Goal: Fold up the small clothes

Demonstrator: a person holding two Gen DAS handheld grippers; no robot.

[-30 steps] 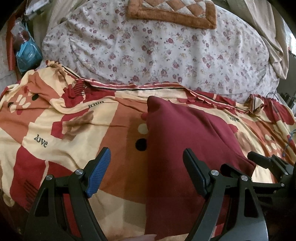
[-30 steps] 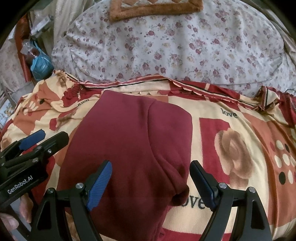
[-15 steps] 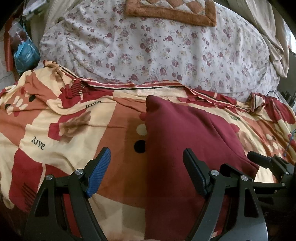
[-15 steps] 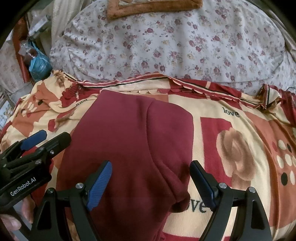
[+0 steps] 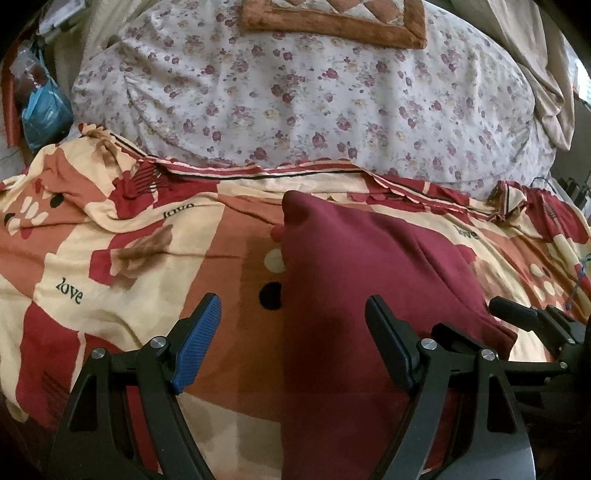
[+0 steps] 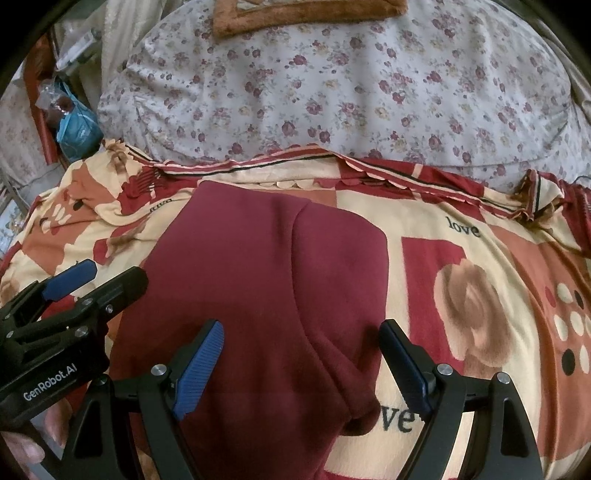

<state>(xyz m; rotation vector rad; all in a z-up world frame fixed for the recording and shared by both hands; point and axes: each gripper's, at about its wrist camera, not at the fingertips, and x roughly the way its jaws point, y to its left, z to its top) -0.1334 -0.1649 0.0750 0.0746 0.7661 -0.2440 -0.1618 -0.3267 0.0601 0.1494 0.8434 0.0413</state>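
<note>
**Maroon garment lies folded on the bed, both jaws wide**

The maroon garment (image 6: 258, 295) lies flat on the patterned blanket (image 5: 110, 277) of the bed, already folded lengthwise, with one layer laid over the other and a seam line running down its middle. In the right wrist view its lower right corner curls a little just above the word "love" printed on the blanket. Behind the blanket lies a white floral quilt (image 5: 314, 92), and on it a brown bordered mat (image 5: 351, 22). A blue plastic bag (image 6: 77, 125) sits at the far left, beside the bed.

The left gripper (image 5: 293, 332) hovers over the left edge of the garment; its jaws stand wide and hold nothing. The right gripper (image 6: 301, 350) hovers over the lower right part of the garment, its jaws equally wide and empty.

Compared with one second ago, almost nothing differs: the garment keeps the same place and shape, and both grippers stay where they were with the same opening.
</note>
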